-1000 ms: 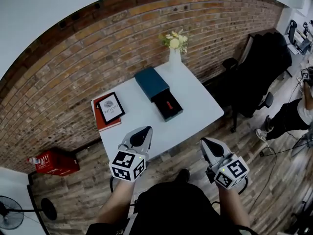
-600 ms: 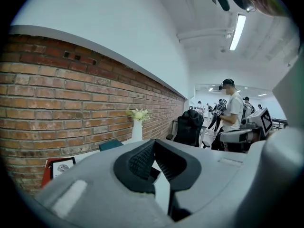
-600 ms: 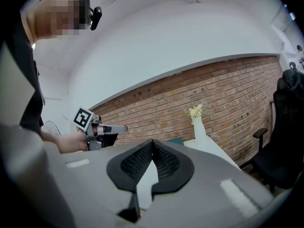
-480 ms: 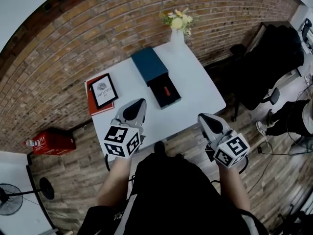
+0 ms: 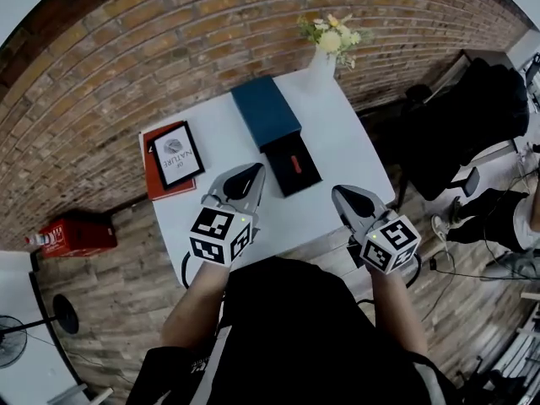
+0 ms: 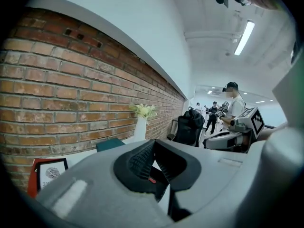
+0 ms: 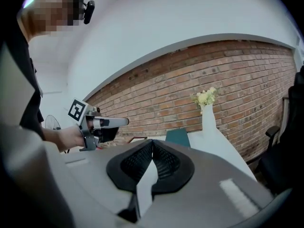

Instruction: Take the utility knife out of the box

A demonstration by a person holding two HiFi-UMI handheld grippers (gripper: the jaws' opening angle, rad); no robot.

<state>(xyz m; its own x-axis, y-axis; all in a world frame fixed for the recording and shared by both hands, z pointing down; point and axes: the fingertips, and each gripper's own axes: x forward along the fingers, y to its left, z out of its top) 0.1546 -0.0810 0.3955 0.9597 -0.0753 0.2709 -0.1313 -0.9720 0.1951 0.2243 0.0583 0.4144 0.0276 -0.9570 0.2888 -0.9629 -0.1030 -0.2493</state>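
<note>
On the white table point(image 5: 346, 142) lies a teal box point(image 5: 266, 110), and its black inner tray point(image 5: 291, 165) is slid out toward me. A red utility knife point(image 5: 294, 162) rests in that tray. My left gripper point(image 5: 257, 169) is shut and empty, its tip just left of the tray. My right gripper point(image 5: 337, 191) is also shut and empty, over the table's near edge to the right of the tray. In the left gripper view a red speck of the knife point(image 6: 151, 180) shows under the closed jaws. The box point(image 7: 178, 137) appears beyond the right jaws.
A red book with a black framed picture point(image 5: 173, 153) on it lies at the table's left. A white vase of flowers point(image 5: 325, 53) stands at the far corner against the brick wall. A black chair point(image 5: 460, 116) is to the right, and people stand farther off.
Both grippers have moved forward from the floor side to over the table's near edge, closer to the open tray. Their jaws stayed shut.
</note>
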